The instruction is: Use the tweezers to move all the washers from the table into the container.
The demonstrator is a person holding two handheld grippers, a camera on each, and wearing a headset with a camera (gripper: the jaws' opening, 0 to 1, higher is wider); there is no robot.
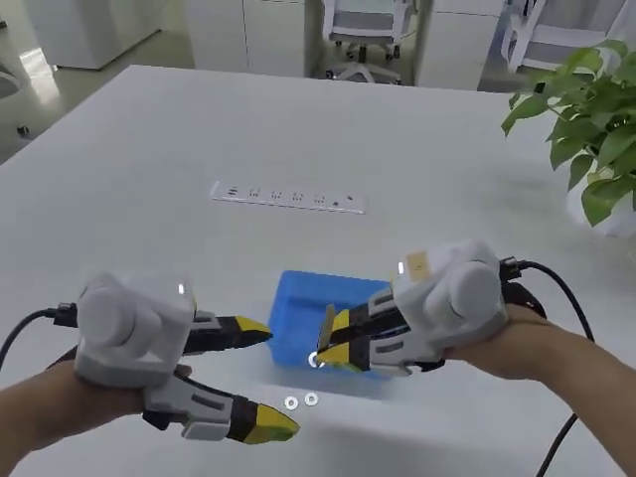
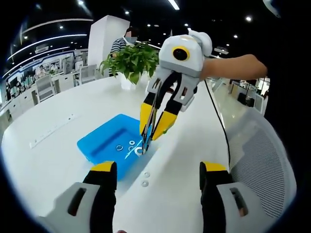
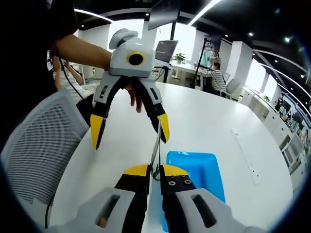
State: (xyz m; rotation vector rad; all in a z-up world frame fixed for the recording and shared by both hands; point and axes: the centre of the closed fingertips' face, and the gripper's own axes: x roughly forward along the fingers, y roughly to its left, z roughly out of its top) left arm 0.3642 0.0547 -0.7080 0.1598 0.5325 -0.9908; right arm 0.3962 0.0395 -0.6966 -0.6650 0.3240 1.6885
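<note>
At head view's lower centre, right gripper [image 1: 333,343] clamps tweezers [image 2: 148,128] w/ 1 washer [image 1: 316,360] over near rim of container [image 1: 298,303], left gripper [image 1: 270,378] wide open; next: drop it in, then get 2 washers [image 1: 290,402] on tabletop [image 1: 149,199].

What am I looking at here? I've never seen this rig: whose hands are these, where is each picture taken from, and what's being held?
No robot: a person holds a two-jaw tool in each hand. The head view comes from a headset camera looking down at the table; the two round views come from cameras riding on the tools. The left hand-held gripper is open and holds nothing. The right hand-held gripper is shut on tweezers, whose tips seem to pinch a washer at the edge of the blue tray. Two washers lie in the tray, two more on the table beside it. A power strip and a plant stand farther back.
</note>
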